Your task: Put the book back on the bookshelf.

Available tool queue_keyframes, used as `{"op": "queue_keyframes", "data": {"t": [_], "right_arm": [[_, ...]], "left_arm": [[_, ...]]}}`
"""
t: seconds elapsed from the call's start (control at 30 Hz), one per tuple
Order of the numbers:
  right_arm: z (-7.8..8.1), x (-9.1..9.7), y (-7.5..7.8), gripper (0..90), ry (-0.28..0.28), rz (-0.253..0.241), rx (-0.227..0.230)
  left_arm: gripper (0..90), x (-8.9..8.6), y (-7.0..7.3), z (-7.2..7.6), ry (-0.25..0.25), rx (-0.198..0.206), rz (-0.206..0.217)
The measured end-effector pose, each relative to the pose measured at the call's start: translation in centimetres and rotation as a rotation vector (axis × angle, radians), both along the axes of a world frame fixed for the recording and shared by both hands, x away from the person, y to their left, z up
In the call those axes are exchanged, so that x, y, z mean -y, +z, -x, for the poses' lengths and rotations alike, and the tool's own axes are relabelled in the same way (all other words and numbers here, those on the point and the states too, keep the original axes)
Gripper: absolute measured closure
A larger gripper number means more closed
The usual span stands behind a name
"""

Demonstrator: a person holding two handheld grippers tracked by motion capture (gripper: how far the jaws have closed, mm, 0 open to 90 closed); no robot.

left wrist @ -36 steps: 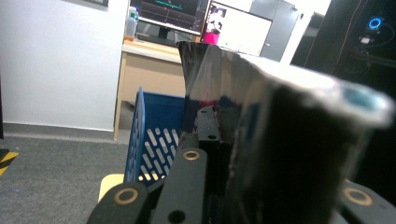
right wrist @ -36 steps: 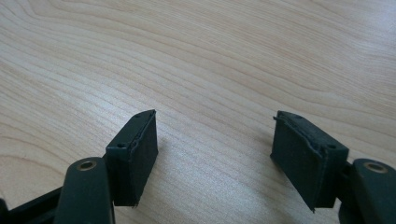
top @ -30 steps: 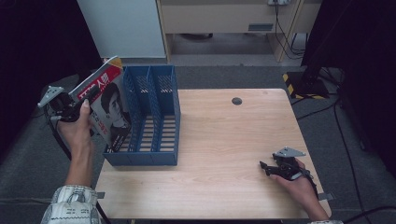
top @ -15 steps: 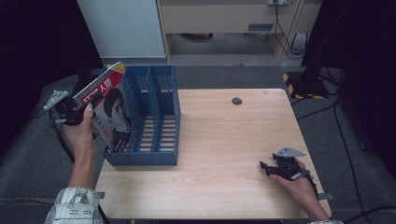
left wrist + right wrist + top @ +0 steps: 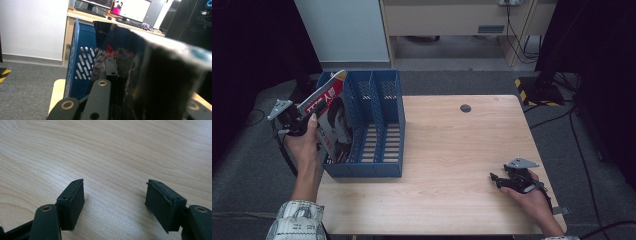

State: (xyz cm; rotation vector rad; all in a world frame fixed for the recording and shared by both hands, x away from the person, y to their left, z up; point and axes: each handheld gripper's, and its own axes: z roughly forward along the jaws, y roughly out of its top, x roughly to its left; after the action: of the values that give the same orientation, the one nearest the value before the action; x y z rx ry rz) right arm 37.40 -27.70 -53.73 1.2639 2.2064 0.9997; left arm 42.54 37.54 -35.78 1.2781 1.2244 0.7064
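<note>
A magazine (image 5: 331, 116) with a red-and-white cover and a portrait is tilted against the left side of a blue three-slot file holder (image 5: 379, 127). Its top corner leans over the leftmost slot; I cannot tell whether its lower edge is inside. My left gripper (image 5: 306, 116) is shut on the magazine's outer edge, with the hand just below. In the left gripper view the magazine (image 5: 150, 72) fills the space between the jaws, beside the holder's perforated wall (image 5: 80, 62). My right gripper (image 5: 496, 179) rests on the table (image 5: 452, 150) at the front right, open, with bare wood (image 5: 112, 150) between its pads (image 5: 73, 202).
A small black round cap (image 5: 465, 108) sits near the table's far edge. Behind the table stand a white cabinet (image 5: 342, 30) and a wooden shelf unit (image 5: 447, 20). A yellow-and-black striped base (image 5: 532, 90) is on the grey carpet at the right.
My left hand has shifted the magazine slightly right toward the holder and stood it a little more upright. The right gripper has not moved.
</note>
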Motion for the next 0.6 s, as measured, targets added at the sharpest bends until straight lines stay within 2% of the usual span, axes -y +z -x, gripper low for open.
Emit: {"op": "queue_keyframes", "data": {"t": [0.13,0.6], "right_arm": [[0.0,0.0,0.0,31.4,0.0,0.0,0.0],[0.0,0.0,0.0,31.4,0.0,0.0,0.0]], "left_arm": [[86.4,-0.15,-0.34,0.06,0.002,0.001,0.014],[85.8,-0.43,-0.57,0.11,0.013,-0.031,0.007]]}}
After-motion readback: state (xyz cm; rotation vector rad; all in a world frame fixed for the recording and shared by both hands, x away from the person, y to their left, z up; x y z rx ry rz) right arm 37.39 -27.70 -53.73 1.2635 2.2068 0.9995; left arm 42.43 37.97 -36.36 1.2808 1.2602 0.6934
